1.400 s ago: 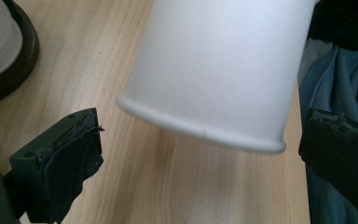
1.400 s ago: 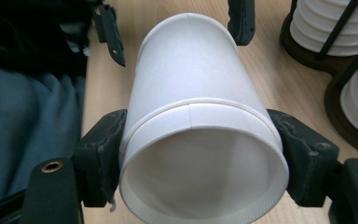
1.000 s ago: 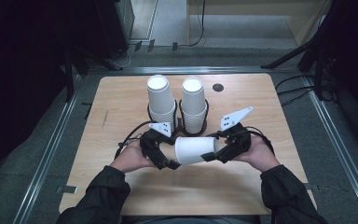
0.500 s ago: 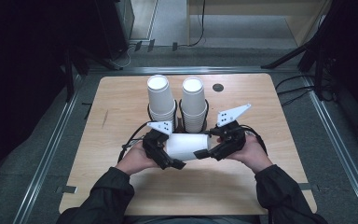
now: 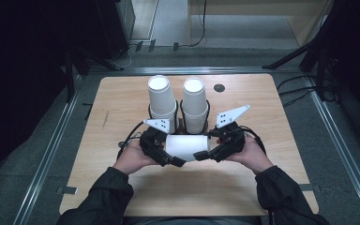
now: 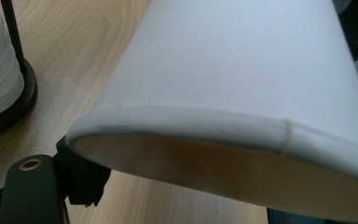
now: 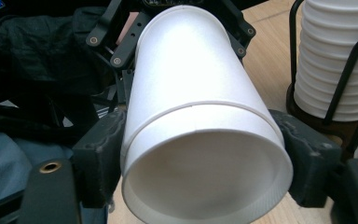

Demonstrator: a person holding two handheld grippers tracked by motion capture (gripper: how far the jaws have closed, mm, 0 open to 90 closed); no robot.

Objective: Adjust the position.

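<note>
Wooden table [image 5: 122, 108] fills the middle of the dim room, with two cup stacks [image 5: 161, 101] at its far side. Just before them a white paper cup [image 5: 187, 146] lies sideways above the tabletop. Right gripper [image 5: 206, 154], jaws just widening, clamps one end; left gripper [image 5: 171, 161], jaws just narrowing, brackets the other, contact unclear.

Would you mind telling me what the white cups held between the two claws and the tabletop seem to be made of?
The cups, two nested, look like matte white paper: a rolled rim, a side seam in the left gripper view, and a mouth pressed out of round. The table looks like pale wood or wood-look laminate with visible grain; which one, I cannot tell.
</note>
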